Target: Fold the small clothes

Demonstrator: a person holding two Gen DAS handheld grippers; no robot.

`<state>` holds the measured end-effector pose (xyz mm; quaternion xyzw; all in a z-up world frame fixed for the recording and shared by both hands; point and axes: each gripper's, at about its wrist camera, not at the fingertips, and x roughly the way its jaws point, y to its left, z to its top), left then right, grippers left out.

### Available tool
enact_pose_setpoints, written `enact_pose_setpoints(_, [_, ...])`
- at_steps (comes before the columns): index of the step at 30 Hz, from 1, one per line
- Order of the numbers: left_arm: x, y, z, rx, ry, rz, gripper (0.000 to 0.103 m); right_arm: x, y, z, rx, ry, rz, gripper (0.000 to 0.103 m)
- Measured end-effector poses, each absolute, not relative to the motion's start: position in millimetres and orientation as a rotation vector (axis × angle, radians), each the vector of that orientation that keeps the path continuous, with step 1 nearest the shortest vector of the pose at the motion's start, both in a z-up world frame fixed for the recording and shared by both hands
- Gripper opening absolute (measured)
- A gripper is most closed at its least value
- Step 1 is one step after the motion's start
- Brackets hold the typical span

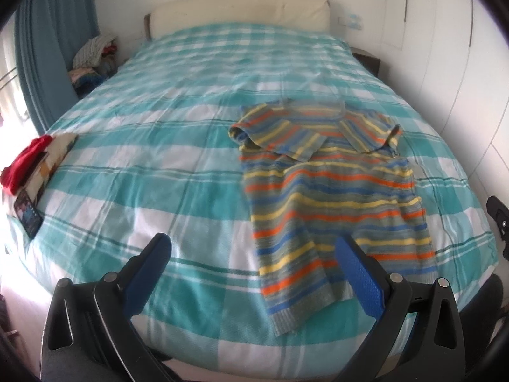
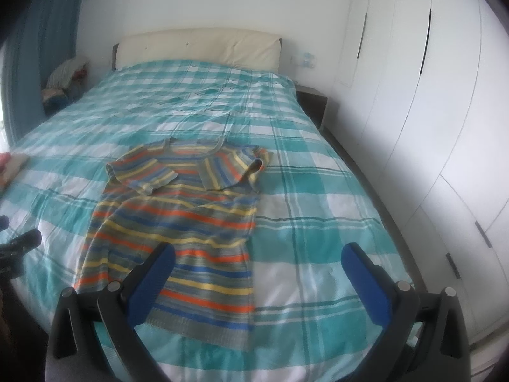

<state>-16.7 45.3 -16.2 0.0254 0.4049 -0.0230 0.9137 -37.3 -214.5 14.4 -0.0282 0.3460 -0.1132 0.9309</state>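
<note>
Striped sweater (image 1: 331, 191) flat on checked bedspread (image 1: 152, 146), left hand-held gripper (image 1: 254, 248) and right hand-held gripper (image 2: 257, 256) spread wide, holding nothing

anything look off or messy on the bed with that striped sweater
Nothing is damaged or spilled. The striped sweater lies on the checked bedspread with both sleeves folded in across the chest, the body still unfolded and a little rumpled. Both the left gripper and right gripper are open and hold nothing.
</note>
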Motion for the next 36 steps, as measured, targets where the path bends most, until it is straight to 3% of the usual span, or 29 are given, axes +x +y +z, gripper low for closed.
enact_pose_setpoints(36, [-24.6, 45.7, -32.0, 0.055, 0.881, -0.109, 0.103, -46.9, -203.0, 1.4, -0.009, 0.720, -0.153, 0.103])
